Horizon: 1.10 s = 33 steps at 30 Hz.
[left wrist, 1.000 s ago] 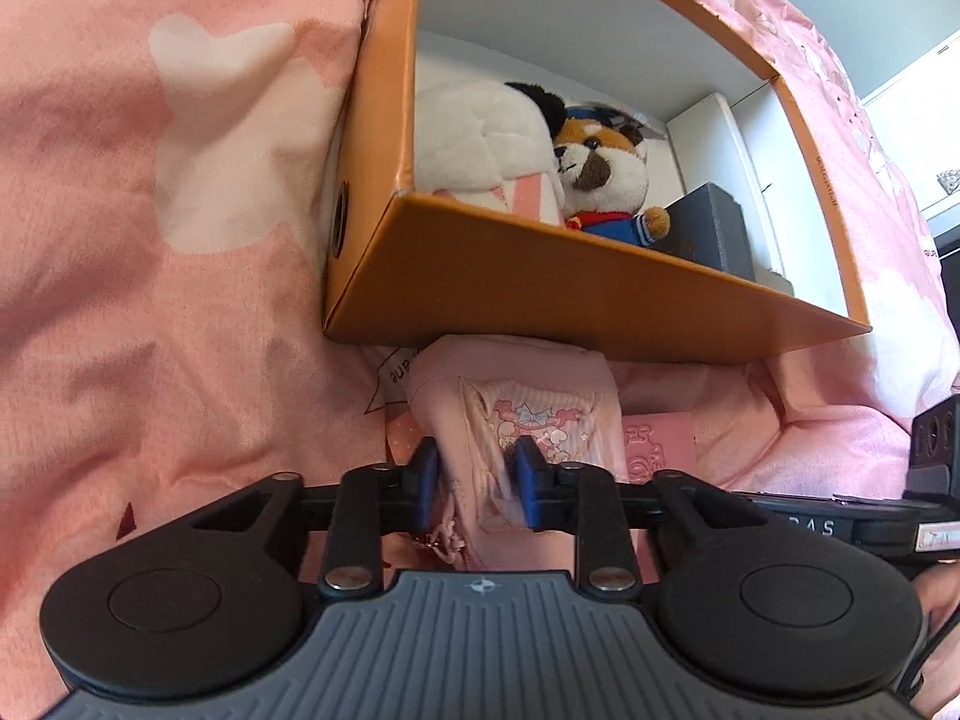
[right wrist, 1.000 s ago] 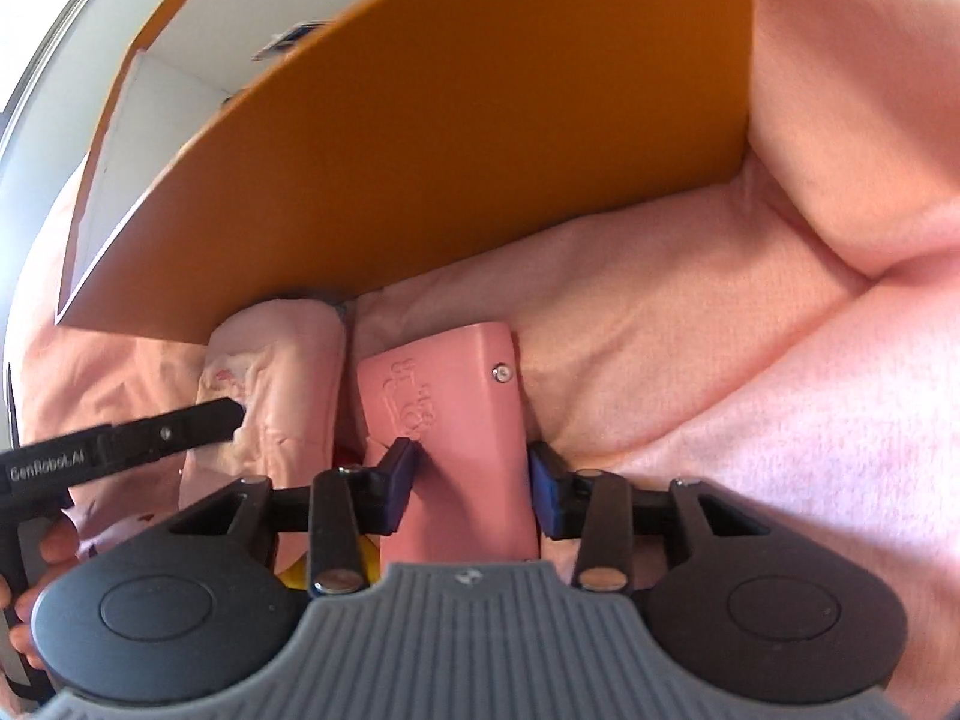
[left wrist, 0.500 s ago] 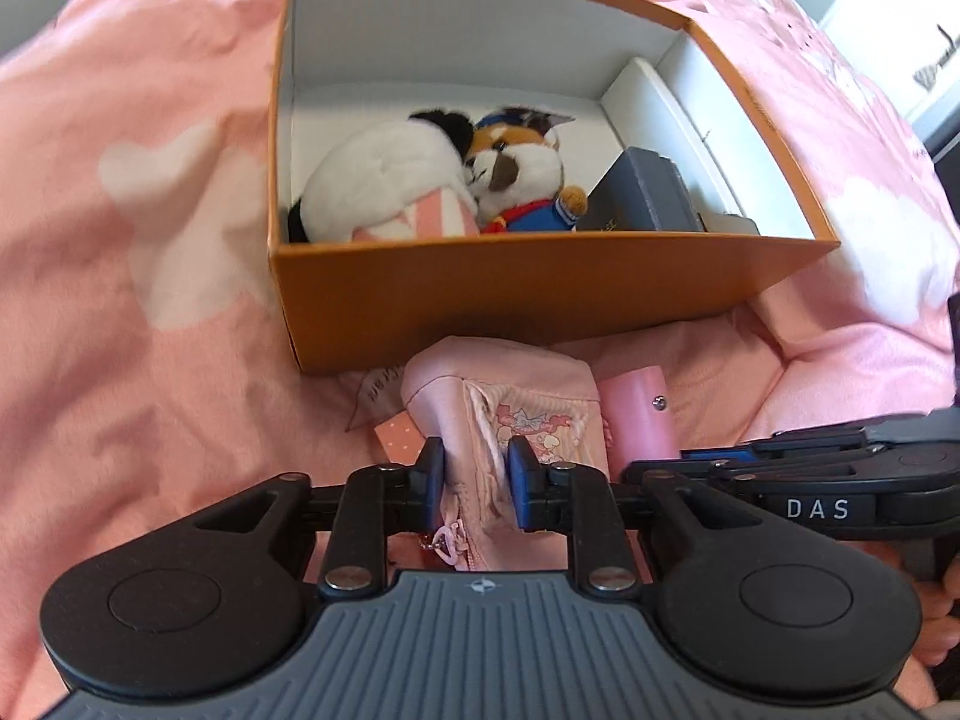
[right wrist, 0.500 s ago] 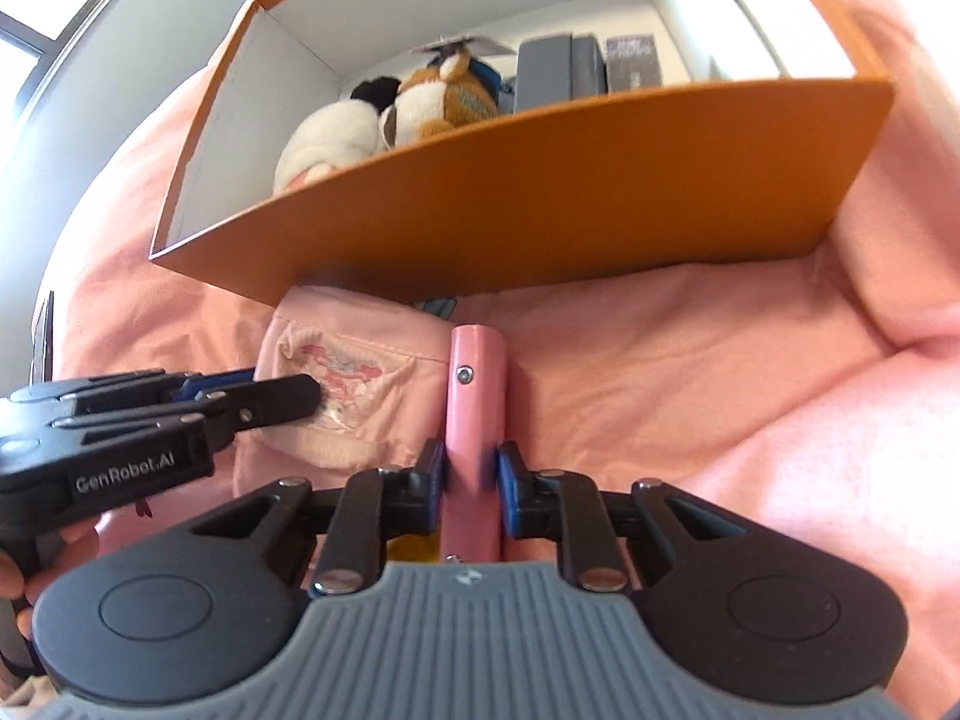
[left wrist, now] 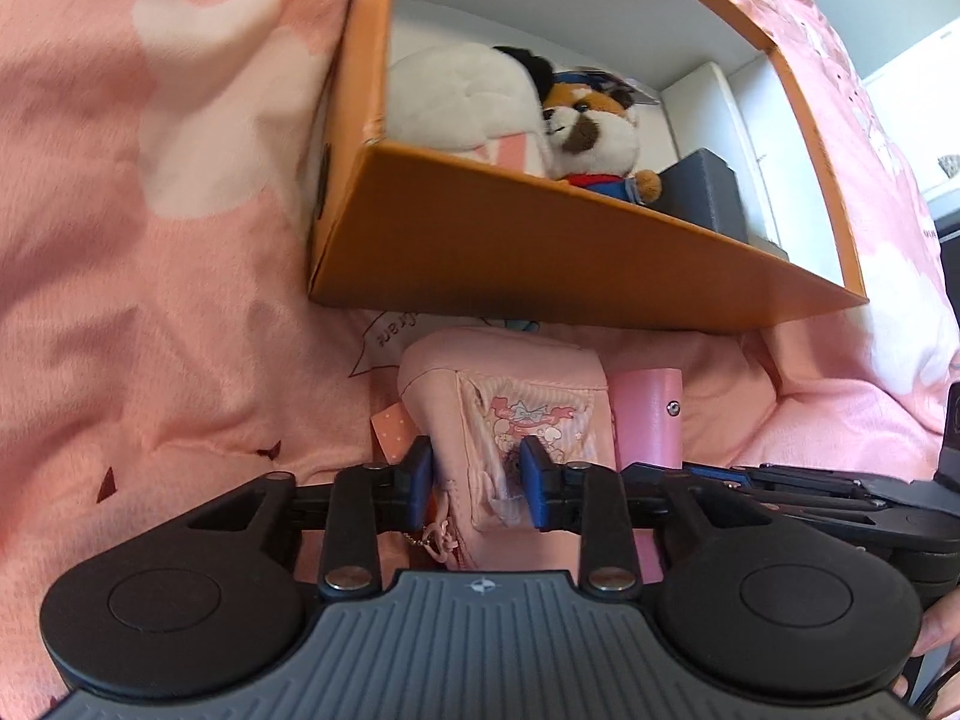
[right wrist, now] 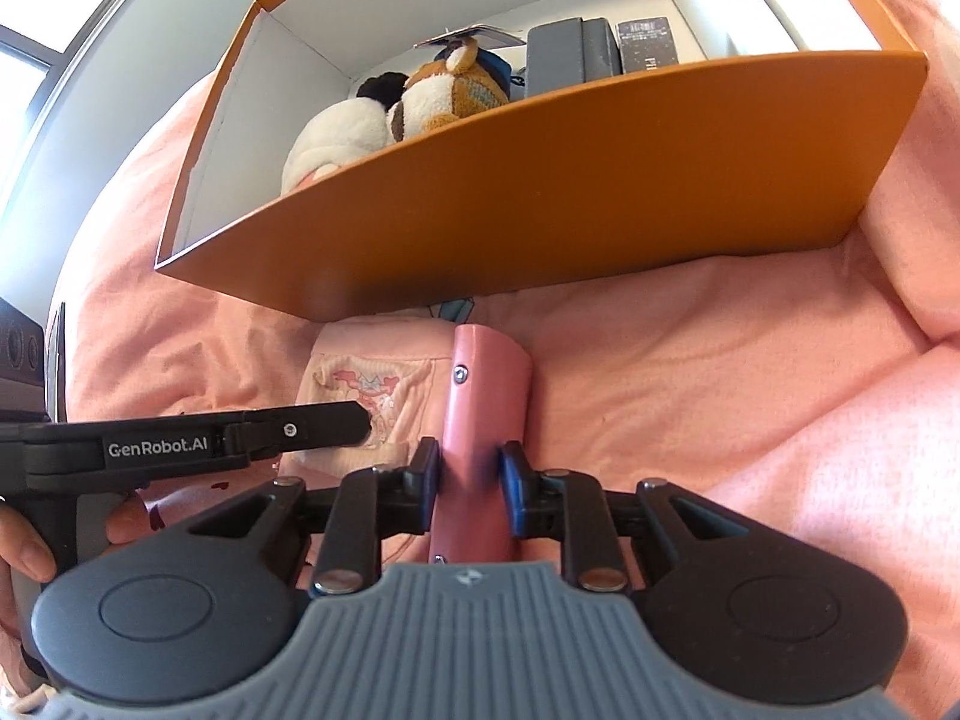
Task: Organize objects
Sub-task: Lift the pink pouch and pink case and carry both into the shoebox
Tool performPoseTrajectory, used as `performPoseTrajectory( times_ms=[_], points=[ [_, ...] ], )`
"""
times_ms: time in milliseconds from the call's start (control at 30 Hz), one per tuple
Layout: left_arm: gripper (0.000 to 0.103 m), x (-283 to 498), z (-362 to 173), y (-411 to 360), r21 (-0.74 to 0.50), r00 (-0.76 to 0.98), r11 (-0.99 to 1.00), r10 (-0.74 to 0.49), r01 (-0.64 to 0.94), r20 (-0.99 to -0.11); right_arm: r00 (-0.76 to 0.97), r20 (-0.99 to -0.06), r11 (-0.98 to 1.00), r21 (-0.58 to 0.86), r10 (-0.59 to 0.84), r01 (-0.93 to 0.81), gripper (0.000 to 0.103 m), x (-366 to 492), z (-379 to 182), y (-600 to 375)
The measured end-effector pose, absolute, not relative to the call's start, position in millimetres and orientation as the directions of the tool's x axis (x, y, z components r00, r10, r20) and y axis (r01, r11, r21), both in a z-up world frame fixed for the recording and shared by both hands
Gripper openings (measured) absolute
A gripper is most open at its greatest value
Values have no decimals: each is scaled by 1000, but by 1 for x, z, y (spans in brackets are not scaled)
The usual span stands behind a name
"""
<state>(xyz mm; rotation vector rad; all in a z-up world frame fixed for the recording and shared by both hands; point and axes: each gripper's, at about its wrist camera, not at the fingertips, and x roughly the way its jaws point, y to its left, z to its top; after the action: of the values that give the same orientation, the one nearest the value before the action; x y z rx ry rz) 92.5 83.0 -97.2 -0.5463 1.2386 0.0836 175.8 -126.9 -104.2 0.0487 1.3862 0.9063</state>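
Note:
My left gripper (left wrist: 477,477) is shut on a soft pink pouch (left wrist: 510,402) printed with a cartoon figure, its blue pads pinching the fabric. Beside it, my right gripper (right wrist: 469,477) is shut on a slim pink leather case (right wrist: 486,396) with a metal snap, held on edge. Both things hang just in front of the near wall of an orange box (left wrist: 540,246) that sits on pink bedding. The pink case (left wrist: 648,414) and the right gripper's fingers (left wrist: 750,477) show at the right of the left wrist view. The left gripper's finger (right wrist: 300,429) crosses the right wrist view.
Inside the orange box (right wrist: 570,180) lie a white plush (left wrist: 456,96), a brown-and-white plush dog (left wrist: 594,132) and dark grey boxes (right wrist: 570,54). Pink bedding (left wrist: 150,240) with white patches surrounds everything. A printed paper (left wrist: 384,336) lies under the pouch. A hand (right wrist: 24,546) holds the left gripper.
The right gripper closed onto the pink case, which turned from flat-faced to edge-on and lifted. Both views tilted up over the box and then back down toward its near wall.

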Motion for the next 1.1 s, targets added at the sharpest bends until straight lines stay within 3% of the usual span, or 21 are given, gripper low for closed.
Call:
performPoseTrajectory(
  times_ms=[200,567,900,1100],
  points=[
    [19,86,-73,85,-377,387,872,-245,-312,-889,-34,-818,679,499,574,-539,20,169,-82,-149],
    [17,88,3,86,-485,542,854,-321,-189,-777,80,-757,645,490,648,-587,19,184,-8,-185],
    [17,132,45,96,-468,668,868,-250,-165,-701,237,-662,628,444,711,-639,18,226,55,-176],
    [17,175,44,99,-425,709,881,-165,-207,-686,310,-642,663,427,701,-615,18,275,61,-159]
  ],
)
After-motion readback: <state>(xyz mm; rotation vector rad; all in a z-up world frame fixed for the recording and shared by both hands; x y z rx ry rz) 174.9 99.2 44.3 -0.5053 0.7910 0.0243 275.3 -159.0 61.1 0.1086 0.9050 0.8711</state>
